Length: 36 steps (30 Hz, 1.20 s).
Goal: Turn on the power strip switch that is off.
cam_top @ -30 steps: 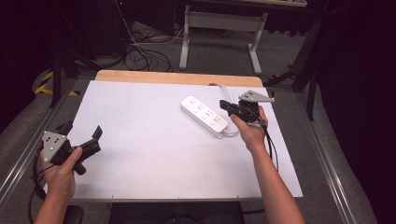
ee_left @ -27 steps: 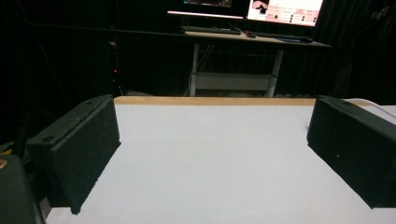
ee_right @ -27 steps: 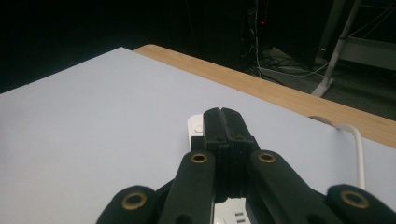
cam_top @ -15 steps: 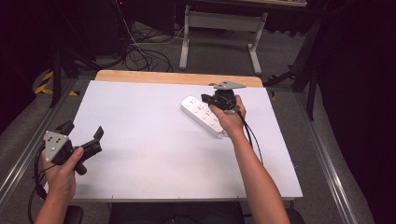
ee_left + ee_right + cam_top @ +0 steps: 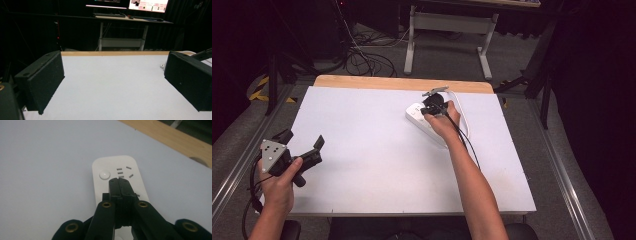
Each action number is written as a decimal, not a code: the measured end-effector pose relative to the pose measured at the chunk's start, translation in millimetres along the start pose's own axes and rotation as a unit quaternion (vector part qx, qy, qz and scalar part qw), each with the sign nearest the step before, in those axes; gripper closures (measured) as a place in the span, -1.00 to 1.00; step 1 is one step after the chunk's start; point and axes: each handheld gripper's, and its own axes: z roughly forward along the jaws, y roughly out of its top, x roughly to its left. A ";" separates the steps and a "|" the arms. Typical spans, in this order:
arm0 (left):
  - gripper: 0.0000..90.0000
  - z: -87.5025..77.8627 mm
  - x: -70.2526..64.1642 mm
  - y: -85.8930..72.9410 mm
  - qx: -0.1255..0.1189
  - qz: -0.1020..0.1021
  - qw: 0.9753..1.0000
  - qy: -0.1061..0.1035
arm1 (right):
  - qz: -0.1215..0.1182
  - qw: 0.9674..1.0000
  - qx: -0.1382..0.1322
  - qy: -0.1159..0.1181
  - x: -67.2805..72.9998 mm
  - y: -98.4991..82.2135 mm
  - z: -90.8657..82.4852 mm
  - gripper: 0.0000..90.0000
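Note:
A white power strip (image 5: 414,115) lies slantwise on the white table (image 5: 362,150), right of the middle. My right gripper (image 5: 428,109) hovers over its far end with the jaws shut and nothing between them. In the right gripper view the closed tips (image 5: 119,181) sit just beside the strip's round button (image 5: 104,174), over the socket slots of the power strip (image 5: 112,165). Whether they touch it I cannot tell. My left gripper (image 5: 301,140) is held near the table's front left, open and holding nothing; its black pads (image 5: 45,80) stand wide apart over bare table.
The strip's white cable (image 5: 466,120) loops to the right of my right hand. A wooden strip (image 5: 402,83) runs along the table's far edge. Beyond it stand a desk frame (image 5: 447,22) and floor cables (image 5: 362,57). Metal rails (image 5: 562,170) flank the table.
My right hand has moved left and a little down, from the strip's right side to over its far end. The left hand has stayed put.

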 end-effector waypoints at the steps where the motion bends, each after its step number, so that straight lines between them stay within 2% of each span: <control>1: -0.93 0.1 0.0 0.0 0.000 0.000 1.000 0.000 | 0.002 1.000 0.005 0.000 -0.4 -1.0 2.8 1.00; 8: -0.92 1.0 -1.0 0.0 0.003 0.004 1.000 -0.003 | -0.004 1.000 0.027 -0.005 3.4 -6.0 15.6 1.00; 16: -0.92 0.4 -0.4 0.0 0.003 0.002 1.000 -0.001 | -0.005 1.000 0.024 -0.012 3.8 -7.4 16.9 1.00; 18: -0.92 0.8 -0.7 0.1 0.003 0.003 1.000 -0.001 | -0.021 0.999 0.030 -0.023 7.3 -6.2 17.2 1.00; 20: -0.92 1.0 -1.3 0.2 0.004 0.003 1.000 -0.003 | -0.027 0.999 0.034 -0.027 9.3 -5.6 17.6 1.00; 27: -0.92 1.0 -1.7 0.0 0.005 0.003 1.000 -0.004 | -0.022 0.998 0.046 -0.033 7.2 -6.0 16.1 1.00; 30: -0.92 0.9 -1.7 0.0 0.005 0.002 1.000 -0.005 | -0.036 0.997 0.048 -0.039 9.1 -5.6 16.4 1.00; 33: -0.92 1.6 -1.2 -0.2 0.004 0.001 1.000 -0.004 | -0.029 0.998 0.043 -0.031 5.9 -5.8 16.3 1.00; 34: -0.92 1.7 -1.0 -0.3 0.005 0.001 1.000 -0.004 | -0.016 0.999 0.019 -0.023 4.0 -6.1 15.4 1.00; 35: -0.92 1.8 -0.4 -0.4 0.004 0.000 1.000 -0.003 | -0.016 0.999 0.019 -0.023 4.0 -6.1 15.4 1.00; 36: -0.92 1.8 0.3 -0.4 0.006 -0.001 1.000 -0.003 | -0.010 1.000 0.011 -0.012 5.3 -4.6 15.4 1.00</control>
